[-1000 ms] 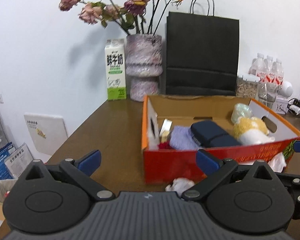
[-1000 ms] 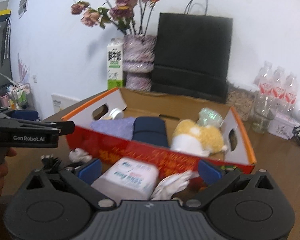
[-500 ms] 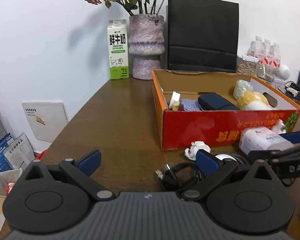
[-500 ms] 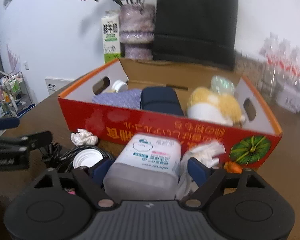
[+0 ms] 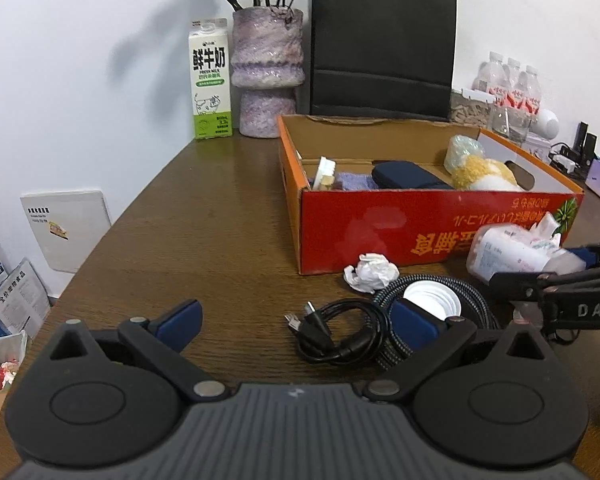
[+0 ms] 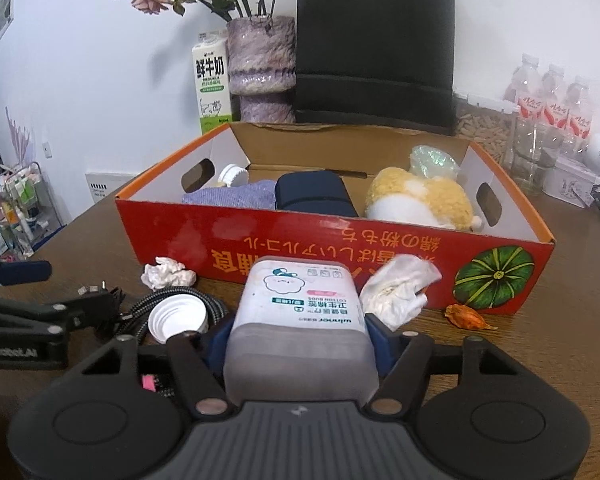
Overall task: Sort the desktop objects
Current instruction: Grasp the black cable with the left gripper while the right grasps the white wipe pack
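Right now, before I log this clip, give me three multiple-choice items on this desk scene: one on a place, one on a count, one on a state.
1. Where does the crumpled white tissue ball lie?
A. inside the box
B. on the table against the red cardboard box's front wall
C. in the vase

2. How many plush toys are in the box?
A. one
B. two
C. three

3. What is the right gripper doing?
A. open, empty
B. shut on the white cotton-bud tub
C. holding the cable

Key: 1 B, it rests on the brown wood by the front wall. 2 A, only the yellow-and-white plush toy shows. 3 B, both blue fingers press the tub's sides.
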